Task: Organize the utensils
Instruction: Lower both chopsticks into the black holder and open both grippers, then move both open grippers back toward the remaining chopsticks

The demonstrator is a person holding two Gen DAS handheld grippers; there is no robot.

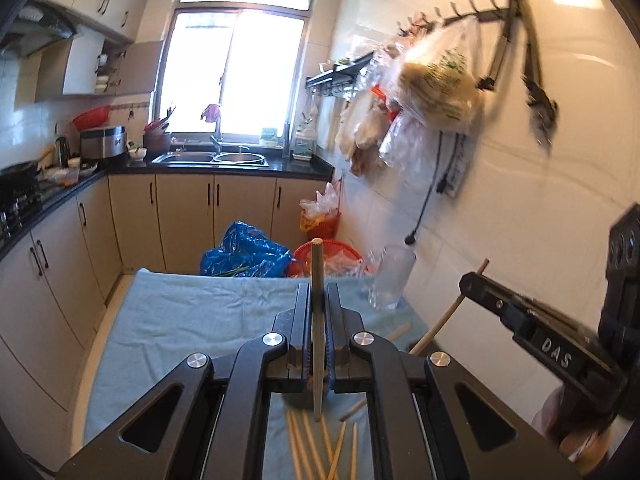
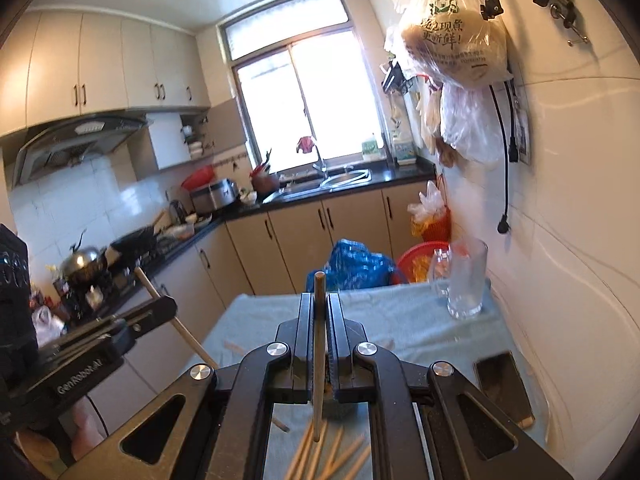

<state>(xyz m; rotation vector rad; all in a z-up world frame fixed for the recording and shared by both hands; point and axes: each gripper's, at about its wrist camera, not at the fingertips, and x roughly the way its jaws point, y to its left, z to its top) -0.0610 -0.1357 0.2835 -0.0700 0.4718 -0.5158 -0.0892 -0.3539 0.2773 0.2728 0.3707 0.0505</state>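
We pinch one light, stiff, slippery chopstick (image 1: 318, 320) mid-shaft in the left gripper (image 1: 318, 300) and another chopstick (image 2: 319, 352) likewise in the right gripper (image 2: 319, 308), both clamped tight.

Daylight enters through the window (image 1: 236, 76), which is overexposed to white in both views. Glare falls on the wall tiles (image 1: 560, 184). Fisheye distortion bends the cabinets (image 2: 100, 64) and darkens the corners. Motion blur smears the hanging bags (image 1: 432, 92) and glass (image 1: 390, 276) in the left wrist view.
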